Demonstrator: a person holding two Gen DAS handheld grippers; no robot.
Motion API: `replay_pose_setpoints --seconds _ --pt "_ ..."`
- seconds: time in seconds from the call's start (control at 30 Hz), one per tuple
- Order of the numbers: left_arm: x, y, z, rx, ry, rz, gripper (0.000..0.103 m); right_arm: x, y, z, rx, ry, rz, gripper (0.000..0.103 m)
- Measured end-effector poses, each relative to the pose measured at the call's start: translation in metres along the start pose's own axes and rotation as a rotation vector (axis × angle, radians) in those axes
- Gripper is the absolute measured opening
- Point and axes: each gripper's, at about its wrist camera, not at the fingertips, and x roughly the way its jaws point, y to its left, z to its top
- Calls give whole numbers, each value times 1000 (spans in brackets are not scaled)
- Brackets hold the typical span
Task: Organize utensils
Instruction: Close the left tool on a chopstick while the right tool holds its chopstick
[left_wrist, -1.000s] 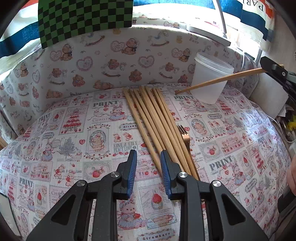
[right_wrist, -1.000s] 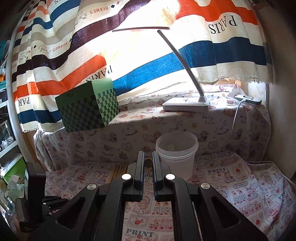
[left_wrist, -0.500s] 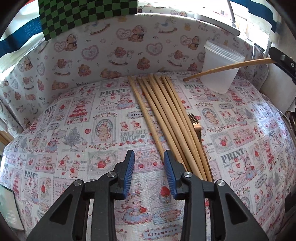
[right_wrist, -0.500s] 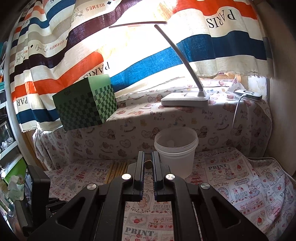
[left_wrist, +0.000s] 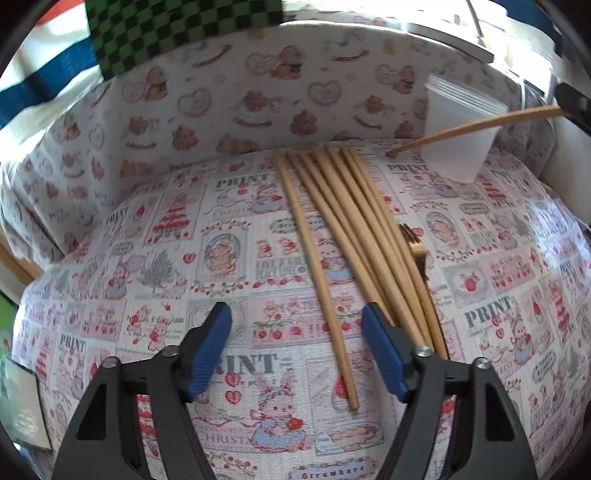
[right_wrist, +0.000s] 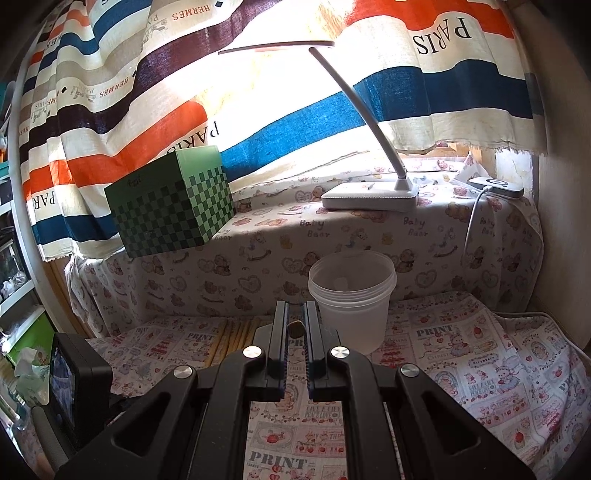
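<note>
Six wooden chopsticks (left_wrist: 354, 236) lie side by side on the printed tablecloth (left_wrist: 147, 288), with one fork (left_wrist: 415, 245) partly hidden under their right edge. One translucent plastic cup (right_wrist: 351, 291) stands upright at the back of the table; nothing clear shows inside it. The left gripper (left_wrist: 297, 347) has just been opening; its jaws are spread wide, straddling the leftmost chopstick's near end without touching it. The right gripper (right_wrist: 295, 328) is pinching a seventh chopstick (left_wrist: 476, 127) that crosses in front of the cup.

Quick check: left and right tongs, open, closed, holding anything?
Left tongs: just opened wide, astride one light wooden chopstick, not gripping.
Right tongs: closed on a wooden chopstick.
</note>
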Motion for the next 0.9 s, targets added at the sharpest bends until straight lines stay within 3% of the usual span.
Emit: replay_pose_setpoints --seconds 0.03,0.07,0.1,0.13,0.17,0.2,0.27,0.37,0.47,0.57,0.7,0.83,0.9 --pt "1 6 1 -26 7 -27 75 0 1 -1 -6 -1 0 8" --pt "1 7 2 -23 11 -17 66 1 2 -1 -12 -2 -1 8" --pt "0 8 3 -18 4 -12 45 1 4 -2 -17 -4 -3 8" --pt "-2 9 4 -18 2 -25 31 1 4 -2 -20 -7 -5 8" --pt "-3 10 4 -20 6 -39 8 0 5 -3 -21 -9 -5 8" --pt "-5 12 5 -27 8 -69 5 0 5 -3 -19 -12 -2 8" --pt "-12 14 7 -34 -43 -90 0 -3 3 -2 -9 -19 9 8" --pt "-39 8 9 16 -190 -27 0 -6 -1 0 15 -33 21 8" --pt "-68 13 11 8 -314 -71 0 -8 -2 2 23 -38 18 8" --pt "-91 30 15 -46 -379 -178 0 -7 -3 2 19 -27 -9 8" --pt "-117 40 18 -32 -485 -187 0 -10 -6 3 43 -44 16 8" --pt "-125 57 21 -76 -498 -254 0 -17 -8 5 58 -78 39 8" --pt "-120 59 24 -72 -461 -243 0 -20 -10 6 65 -88 48 8"
